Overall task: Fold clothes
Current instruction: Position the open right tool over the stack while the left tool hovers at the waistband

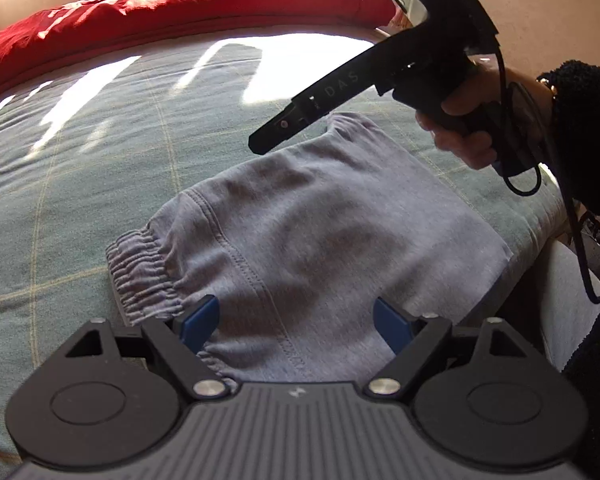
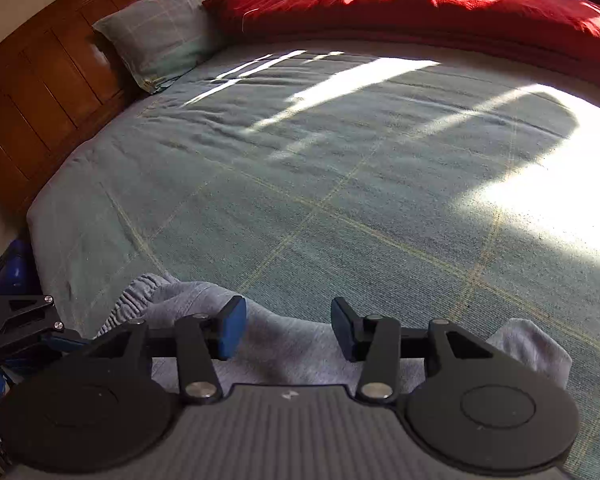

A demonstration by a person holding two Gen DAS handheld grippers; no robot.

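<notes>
A folded pair of grey sweatpants (image 1: 316, 232) lies on the green checked bedspread (image 1: 80, 184) near the bed's near edge, its elastic waistband (image 1: 140, 276) to the left. My left gripper (image 1: 296, 322) is open, its blue pads just above the garment's near edge, holding nothing. My right gripper (image 1: 260, 142) hovers above the garment's far edge, held by a hand. In the right wrist view the right gripper (image 2: 288, 326) is open and empty over the grey fabric (image 2: 292, 340).
A red duvet (image 1: 188, 4) is bunched along the far side of the bed. A green pillow (image 2: 164, 36) leans on the wooden headboard (image 2: 40, 80). Bright sun patches fall on the bedspread (image 2: 540, 184). The bed's edge (image 1: 540, 216) runs at the right.
</notes>
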